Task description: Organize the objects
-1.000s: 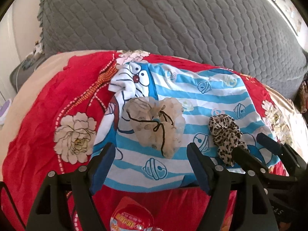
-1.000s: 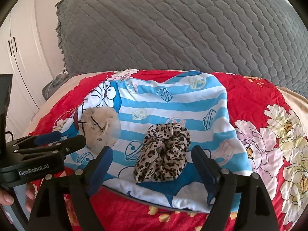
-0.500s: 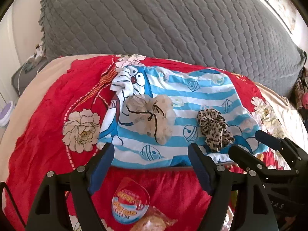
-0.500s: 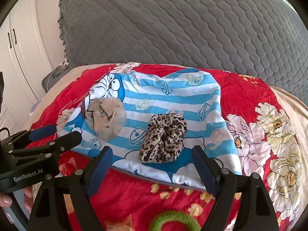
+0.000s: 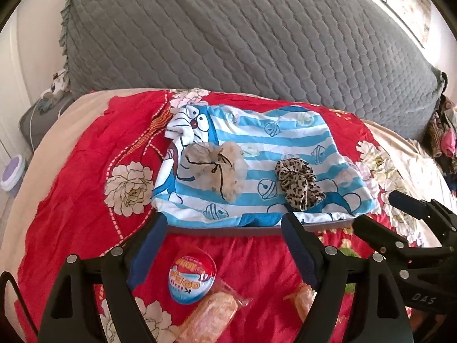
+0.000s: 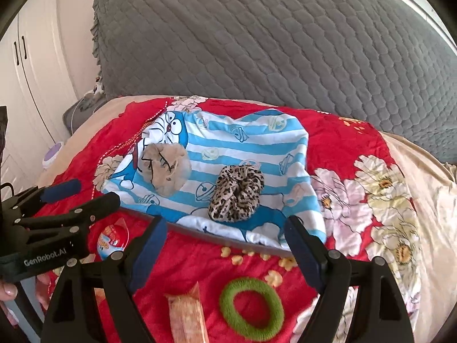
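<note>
A blue-striped cartoon cloth (image 5: 285, 140) (image 6: 251, 140) covers a flat board on the red floral bedspread. On it lie a beige sheer scrunchie (image 5: 217, 168) (image 6: 165, 168) at left and a leopard-print scrunchie (image 5: 300, 184) (image 6: 235, 197) at right. Nearer me lie a round blue-red jelly cup (image 5: 192, 277) (image 6: 112, 238), wrapped orange snacks (image 5: 211, 317) (image 6: 187, 318) and a green hair ring (image 6: 251, 307). My left gripper (image 5: 220, 251) and right gripper (image 6: 225, 250) are both open and empty, held above the bedspread in front of the board.
A large grey quilted pillow (image 5: 242, 43) (image 6: 271, 43) stands behind the board. White cupboards (image 6: 25, 71) are at far left. A beige sheet (image 6: 434, 200) borders the red bedspread on the right.
Both grippers have pulled back from the board. The jelly cup, snacks and green ring have come into view in front.
</note>
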The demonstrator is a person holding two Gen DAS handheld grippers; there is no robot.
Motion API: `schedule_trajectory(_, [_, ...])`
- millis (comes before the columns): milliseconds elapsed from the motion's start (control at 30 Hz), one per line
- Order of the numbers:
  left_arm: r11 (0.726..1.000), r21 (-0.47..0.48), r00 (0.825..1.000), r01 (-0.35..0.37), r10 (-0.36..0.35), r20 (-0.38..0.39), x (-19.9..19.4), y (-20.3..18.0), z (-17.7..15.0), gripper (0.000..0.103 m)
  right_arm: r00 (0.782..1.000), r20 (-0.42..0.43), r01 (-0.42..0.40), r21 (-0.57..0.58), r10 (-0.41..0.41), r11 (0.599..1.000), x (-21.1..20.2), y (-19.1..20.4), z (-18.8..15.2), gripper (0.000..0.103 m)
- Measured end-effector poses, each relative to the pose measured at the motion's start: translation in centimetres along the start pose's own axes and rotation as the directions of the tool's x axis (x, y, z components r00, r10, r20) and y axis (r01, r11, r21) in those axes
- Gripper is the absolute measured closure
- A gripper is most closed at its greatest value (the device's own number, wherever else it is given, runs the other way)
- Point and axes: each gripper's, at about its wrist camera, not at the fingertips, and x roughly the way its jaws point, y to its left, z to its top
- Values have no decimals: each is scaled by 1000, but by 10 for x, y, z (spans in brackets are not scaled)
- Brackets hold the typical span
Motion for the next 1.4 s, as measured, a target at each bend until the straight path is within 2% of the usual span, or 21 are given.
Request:
schedule_trajectory(367, [1000,-2,1000,17,-17,-22,-18,7,-23,17,1000,15,18,-5,-18,1000,-37,4,-13,18])
schedule_trajectory(467, [1000,0,1000,-3,3,-19,-23,6,-28,17,1000,15,22,-12,-22,1000,-43,7,-16,17])
schedule_trajectory(1000, [1000,15,1000,11,-11,-1,-57,-3,-38,5,998,54,20,-13,-20,1000,-88,12,-33,17])
schedule_trajectory(1100, [999,36,1000,-2,2,17,-65,-6,-41,4,998,56,11,-20,-10,1000,-91,14,-36,15])
schedule_trajectory(1400, [999,35,1000,2,-3,8,-75,-5,-47,2,998,56,16,-30,-14,999,-99,18,-43,11])
